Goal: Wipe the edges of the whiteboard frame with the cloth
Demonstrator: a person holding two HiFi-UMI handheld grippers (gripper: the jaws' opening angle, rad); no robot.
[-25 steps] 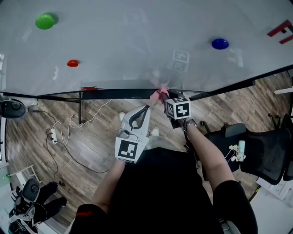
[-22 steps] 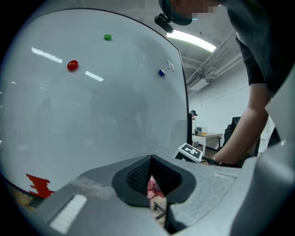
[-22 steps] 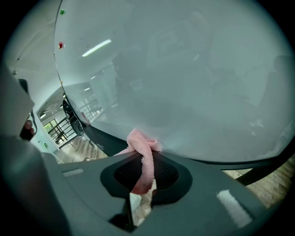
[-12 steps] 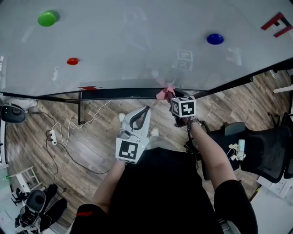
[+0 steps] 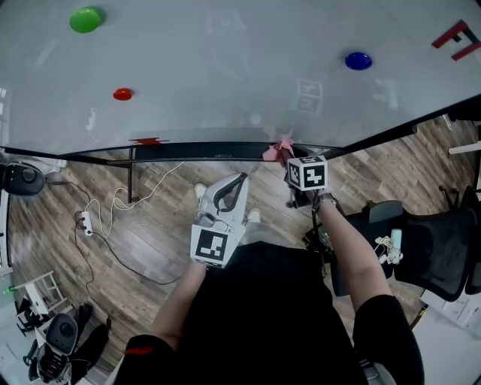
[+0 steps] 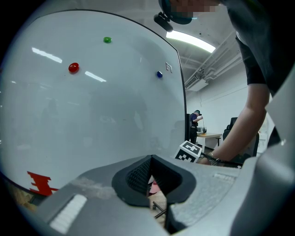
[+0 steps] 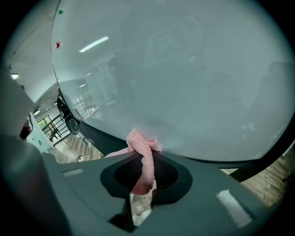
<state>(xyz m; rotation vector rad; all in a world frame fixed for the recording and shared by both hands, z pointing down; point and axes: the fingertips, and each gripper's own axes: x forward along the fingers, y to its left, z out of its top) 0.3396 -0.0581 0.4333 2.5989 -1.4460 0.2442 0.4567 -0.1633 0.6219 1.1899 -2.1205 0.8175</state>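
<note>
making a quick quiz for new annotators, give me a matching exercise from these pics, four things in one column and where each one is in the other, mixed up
Things:
1. cloth
2. green magnet
3. blue magnet
4. left gripper

Places, as the head view shows them:
A. upper right of the whiteboard
B. short of the whiteboard, nothing between its jaws
C. upper left of the whiteboard
D. pinched in the right gripper, against the bottom edge of the whiteboard frame

Pairs: 1-D, 2-C, 3-A, 4-B
</note>
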